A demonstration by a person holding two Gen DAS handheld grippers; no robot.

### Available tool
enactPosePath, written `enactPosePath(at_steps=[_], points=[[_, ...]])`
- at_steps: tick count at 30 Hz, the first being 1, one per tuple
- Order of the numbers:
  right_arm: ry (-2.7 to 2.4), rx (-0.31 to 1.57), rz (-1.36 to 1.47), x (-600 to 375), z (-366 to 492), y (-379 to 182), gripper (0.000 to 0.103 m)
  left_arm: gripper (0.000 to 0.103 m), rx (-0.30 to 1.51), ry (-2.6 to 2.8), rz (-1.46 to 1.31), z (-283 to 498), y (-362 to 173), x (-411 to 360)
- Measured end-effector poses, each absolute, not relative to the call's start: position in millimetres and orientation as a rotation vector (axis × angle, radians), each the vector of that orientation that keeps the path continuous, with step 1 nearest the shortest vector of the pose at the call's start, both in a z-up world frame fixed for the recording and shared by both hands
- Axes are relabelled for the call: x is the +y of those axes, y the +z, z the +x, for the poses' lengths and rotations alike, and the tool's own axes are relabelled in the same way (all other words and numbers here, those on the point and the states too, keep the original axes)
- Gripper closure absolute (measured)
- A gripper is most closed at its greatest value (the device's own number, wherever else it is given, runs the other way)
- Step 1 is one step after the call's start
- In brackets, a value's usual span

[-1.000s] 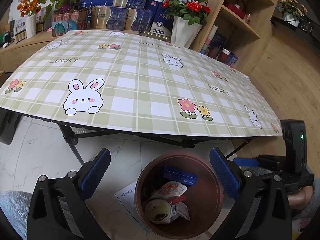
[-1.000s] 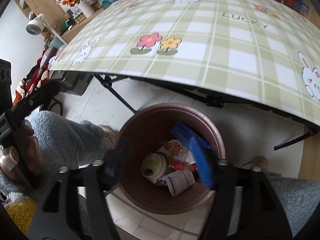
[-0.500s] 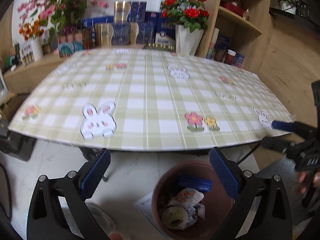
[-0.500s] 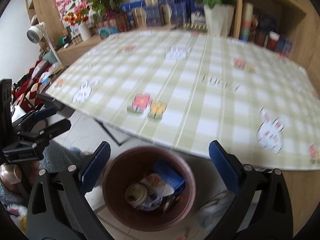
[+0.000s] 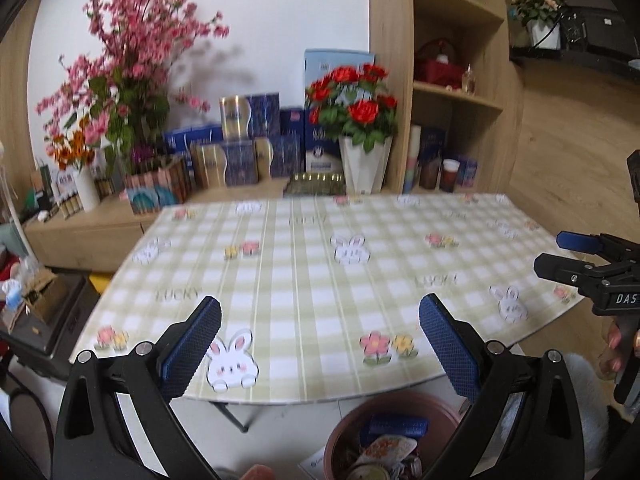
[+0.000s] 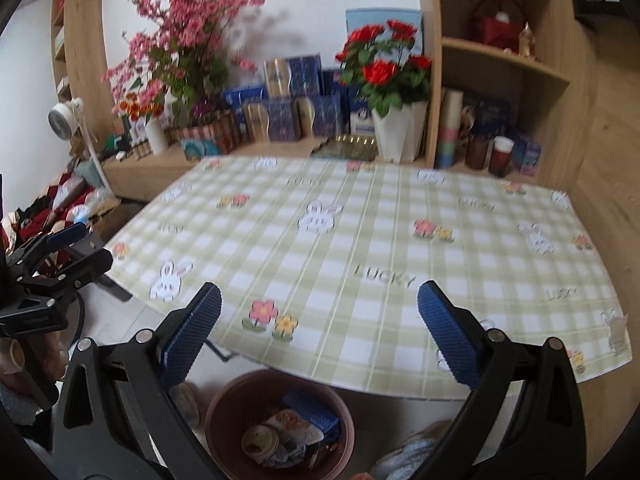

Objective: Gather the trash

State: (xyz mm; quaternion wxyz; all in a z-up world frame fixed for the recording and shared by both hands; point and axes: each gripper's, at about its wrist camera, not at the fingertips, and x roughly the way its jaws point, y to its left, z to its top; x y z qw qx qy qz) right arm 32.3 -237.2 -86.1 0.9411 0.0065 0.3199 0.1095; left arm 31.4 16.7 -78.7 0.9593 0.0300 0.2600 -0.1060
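Trash (image 6: 286, 436) sits in the brown bin (image 6: 224, 412) on the floor, just below the table (image 6: 360, 248) edge. Left gripper (image 5: 320, 344) is spread wide and carries nothing; right gripper (image 6: 320, 340) is spread wide too, also bare, both raised over the checked cloth.

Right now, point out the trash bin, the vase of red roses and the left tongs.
trash bin (image 6: 224, 412): right wrist view, on its bare inner wall.
vase of red roses (image 5: 365, 162): left wrist view, on the white vase body.
left tongs (image 5: 320, 344): left wrist view, midway between fingertips.
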Motion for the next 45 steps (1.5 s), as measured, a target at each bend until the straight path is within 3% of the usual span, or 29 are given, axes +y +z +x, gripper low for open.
enactPosePath(at_steps=[12,45], points=[[0.206,0.569,0.009,-243,24,-45,0.006,0.006,0.46,-0.183,0.088,28,-34,5],[0.179,0.542,0.023,-248,17,-21,0.006,0.006,0.393,-0.165,0.132,10,7,-6]])
